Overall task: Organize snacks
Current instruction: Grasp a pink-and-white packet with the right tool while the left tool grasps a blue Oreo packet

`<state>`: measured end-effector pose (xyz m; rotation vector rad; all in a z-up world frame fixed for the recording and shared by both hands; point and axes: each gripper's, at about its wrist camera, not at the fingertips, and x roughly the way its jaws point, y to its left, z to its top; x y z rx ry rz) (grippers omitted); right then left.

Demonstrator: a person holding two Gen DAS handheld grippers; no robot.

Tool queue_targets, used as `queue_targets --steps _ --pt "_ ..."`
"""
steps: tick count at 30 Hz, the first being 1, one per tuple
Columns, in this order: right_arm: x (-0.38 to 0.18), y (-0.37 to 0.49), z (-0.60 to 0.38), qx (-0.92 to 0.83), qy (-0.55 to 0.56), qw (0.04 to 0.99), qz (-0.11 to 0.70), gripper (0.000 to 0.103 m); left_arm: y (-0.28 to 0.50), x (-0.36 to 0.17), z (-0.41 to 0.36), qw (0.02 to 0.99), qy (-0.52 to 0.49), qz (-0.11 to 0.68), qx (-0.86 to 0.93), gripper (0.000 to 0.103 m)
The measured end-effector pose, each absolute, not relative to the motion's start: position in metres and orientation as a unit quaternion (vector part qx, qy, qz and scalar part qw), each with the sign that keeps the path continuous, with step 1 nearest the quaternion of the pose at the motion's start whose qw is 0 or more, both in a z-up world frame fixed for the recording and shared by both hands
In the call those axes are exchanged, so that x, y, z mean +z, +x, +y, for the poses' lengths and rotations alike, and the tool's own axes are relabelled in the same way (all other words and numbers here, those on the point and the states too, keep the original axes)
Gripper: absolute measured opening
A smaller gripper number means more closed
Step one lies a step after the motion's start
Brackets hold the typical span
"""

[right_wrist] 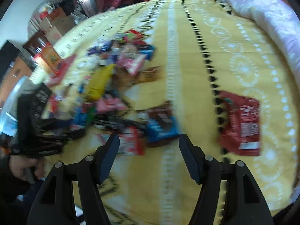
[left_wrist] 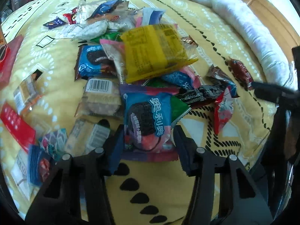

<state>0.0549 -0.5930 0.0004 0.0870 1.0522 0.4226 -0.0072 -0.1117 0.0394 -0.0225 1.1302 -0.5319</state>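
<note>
A heap of wrapped snacks lies on a yellow patterned bedspread (left_wrist: pixel 206 43). My left gripper (left_wrist: pixel 148 133) is open, its fingers on either side of a blue and pink Oreo packet (left_wrist: pixel 148 120) at the near edge of the heap. A yellow packet (left_wrist: pixel 155 52) lies on top behind it, with another blue Oreo packet (left_wrist: pixel 91 61) to its left. In the blurred right wrist view my right gripper (right_wrist: pixel 149 142) is open and empty, just short of a blue packet (right_wrist: pixel 163 129) and a red and white packet (right_wrist: pixel 131 142). A dark red packet (right_wrist: pixel 241 123) lies apart on the right.
A white rolled quilt (left_wrist: pixel 243 18) runs along the far right of the bed. Loose packets lie at the left, including a red one (left_wrist: pixel 16 125). The left gripper and the hand holding it (right_wrist: pixel 33 123) show in the right wrist view. Boxes (right_wrist: pixel 52 60) stand at the bed's left.
</note>
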Motion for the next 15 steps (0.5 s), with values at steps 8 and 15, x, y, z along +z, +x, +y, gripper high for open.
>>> queue_targets --steps 8,15 --pt "-0.047 0.046 -0.549 0.188 0.048 0.828 0.526 0.081 -0.024 0.056 -0.089 0.811 -0.046 0.52 -0.264 0.052" --pt "-0.056 0.051 -0.526 0.184 -0.007 0.844 0.504 0.081 -0.023 0.064 -0.083 0.811 -0.059 0.516 -0.269 0.052"
